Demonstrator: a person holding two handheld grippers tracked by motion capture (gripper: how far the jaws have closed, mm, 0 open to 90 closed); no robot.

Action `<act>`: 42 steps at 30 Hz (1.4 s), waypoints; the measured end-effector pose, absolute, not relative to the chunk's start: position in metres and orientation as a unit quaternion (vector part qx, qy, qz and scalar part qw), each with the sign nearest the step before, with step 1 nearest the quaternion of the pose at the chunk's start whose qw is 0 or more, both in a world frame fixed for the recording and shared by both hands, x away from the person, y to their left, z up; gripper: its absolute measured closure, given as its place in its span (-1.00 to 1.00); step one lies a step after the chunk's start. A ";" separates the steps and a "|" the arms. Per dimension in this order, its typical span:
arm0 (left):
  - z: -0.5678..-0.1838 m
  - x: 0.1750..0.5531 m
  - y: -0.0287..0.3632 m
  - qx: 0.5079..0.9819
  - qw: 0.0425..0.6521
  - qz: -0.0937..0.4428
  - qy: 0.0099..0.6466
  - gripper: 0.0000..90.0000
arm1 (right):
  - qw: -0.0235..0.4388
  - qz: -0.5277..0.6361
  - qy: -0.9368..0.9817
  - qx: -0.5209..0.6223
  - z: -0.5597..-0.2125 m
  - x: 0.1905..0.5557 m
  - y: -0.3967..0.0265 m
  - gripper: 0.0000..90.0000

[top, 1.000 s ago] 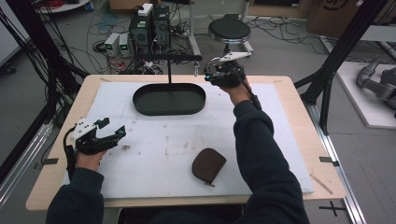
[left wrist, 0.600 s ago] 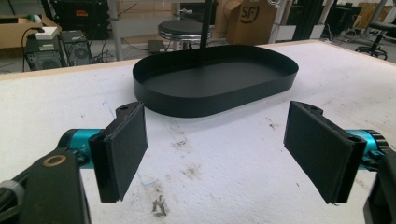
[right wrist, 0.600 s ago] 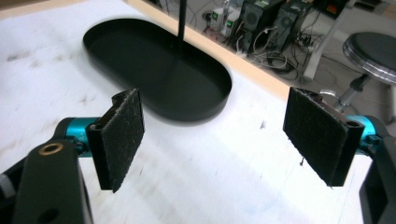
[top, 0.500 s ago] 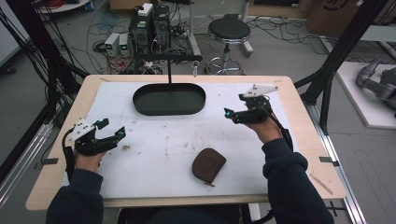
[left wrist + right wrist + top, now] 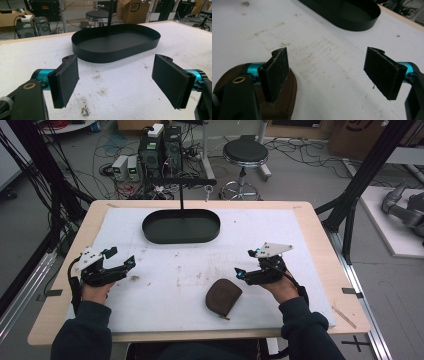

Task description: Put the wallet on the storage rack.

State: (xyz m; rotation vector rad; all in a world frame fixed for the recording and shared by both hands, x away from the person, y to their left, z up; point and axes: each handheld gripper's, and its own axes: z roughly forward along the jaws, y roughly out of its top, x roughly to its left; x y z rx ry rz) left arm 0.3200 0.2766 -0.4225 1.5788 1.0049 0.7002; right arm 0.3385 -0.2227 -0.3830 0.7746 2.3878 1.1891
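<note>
In the right gripper view the brown pouch (image 5: 284,100) is running off the bottom edge, and the near jaw and body of the right gripper (image 5: 329,75) are covering much of its left part, so its full outline is staying hidden. The black tray (image 5: 347,13) is being cut off by the top edge there, with just one curved end showing. In the left gripper view the upright rod (image 5: 110,12) rising from the tray (image 5: 115,43) is leaving the frame at the top. In the high view the person's forearms are being cropped by the bottom edge, and the stains on the worktop (image 5: 310,235) are too small to tell apart.
</note>
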 end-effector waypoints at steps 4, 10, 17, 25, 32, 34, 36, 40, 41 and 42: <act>-0.421 0.319 0.274 0.667 0.538 0.297 0.421 -0.52 | 0.165 0.409 0.857 0.267 -0.394 0.337 -0.218 -0.54; -0.421 0.319 0.271 0.671 0.536 0.298 0.418 -0.51 | 0.118 0.407 0.871 0.247 -0.407 0.329 -0.211 -0.54; -0.422 0.322 0.269 0.673 0.534 0.294 0.417 -0.50 | 0.067 0.369 0.899 0.224 -0.426 0.328 -0.196 -0.40; -0.422 0.321 0.270 0.673 0.534 0.295 0.418 -0.50 | 0.125 0.349 0.903 0.215 -0.421 0.332 -0.204 -0.41; -0.422 0.322 0.270 0.675 0.532 0.295 0.418 -0.50 | 0.197 0.320 0.900 0.220 -0.416 0.341 -0.216 -0.41; -0.422 0.322 0.270 0.674 0.531 0.296 0.419 -0.50 | 0.208 0.316 0.896 0.234 -0.417 0.345 -0.220 -0.41; -0.422 0.322 0.270 0.674 0.531 0.295 0.420 -0.50 | 0.217 0.315 0.888 0.257 -0.418 0.350 -0.224 -0.42; -0.422 0.322 0.269 0.677 0.530 0.295 0.418 -0.50 | 0.250 0.300 0.866 0.313 -0.418 0.359 -0.233 -0.42; -0.422 0.322 0.269 0.676 0.530 0.295 0.418 -0.50 | 0.254 0.297 0.860 0.327 -0.418 0.361 -0.235 -0.41; -0.422 0.322 0.269 0.677 0.529 0.295 0.418 -0.50 | 0.257 0.296 0.854 0.343 -0.418 0.361 -0.238 -0.41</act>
